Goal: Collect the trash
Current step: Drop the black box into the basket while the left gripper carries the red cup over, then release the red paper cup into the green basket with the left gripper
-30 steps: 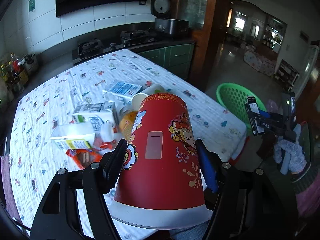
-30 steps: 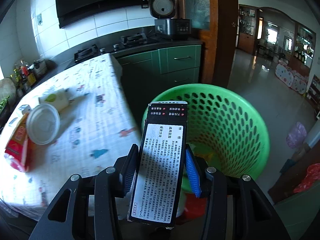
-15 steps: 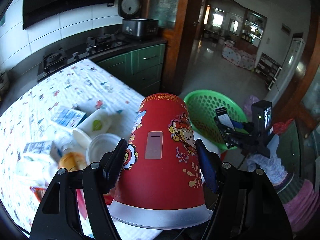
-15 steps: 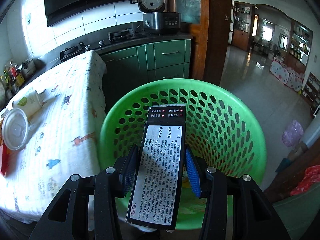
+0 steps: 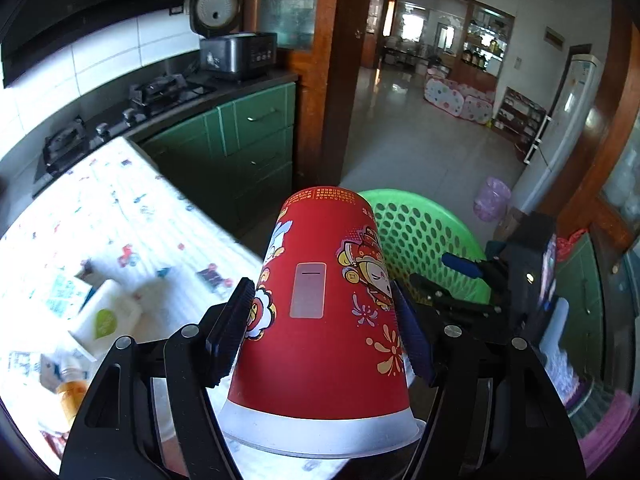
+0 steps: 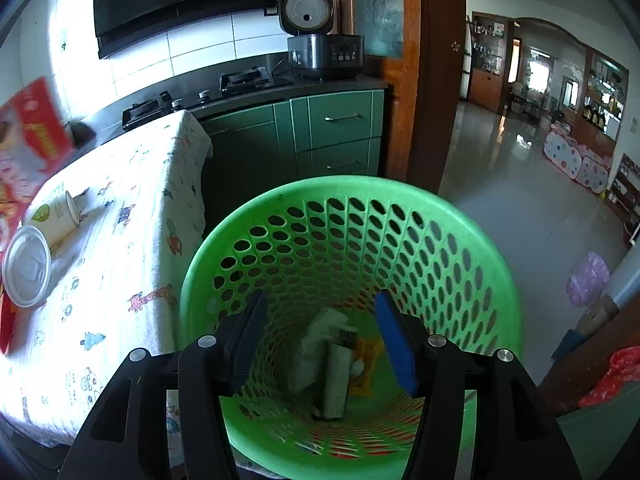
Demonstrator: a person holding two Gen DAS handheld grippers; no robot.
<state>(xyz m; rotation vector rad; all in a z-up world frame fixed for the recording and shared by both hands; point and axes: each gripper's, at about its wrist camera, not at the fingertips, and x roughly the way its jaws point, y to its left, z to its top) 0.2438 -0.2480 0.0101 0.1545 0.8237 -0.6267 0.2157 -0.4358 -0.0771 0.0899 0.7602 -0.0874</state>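
A red paper cup (image 5: 320, 312), turned upside down with its white rim toward the lens, is being gripped by the left claw (image 5: 320, 328), one pad being pressed against each side of it at the centre of the left wrist frame. Behind the cup, in the right half of that frame, the green basket (image 5: 424, 232) is being partly hidden, and the right claw (image 5: 452, 276) is being held over its rim.

In the right wrist frame, the right claw (image 6: 320, 340) is being held open and empty above the green basket (image 6: 492, 264), which is filling the lower centre. At the basket's bottom, a dark printed box (image 6: 336, 376) is lying beside crumpled white paper (image 6: 320, 332) and a yellow wrapper (image 6: 366, 364).

At the left of that frame, a white cup (image 6: 56, 212) on its side and a white lid (image 6: 26, 272) are being carried by the cloth-covered desk (image 6: 132, 248).
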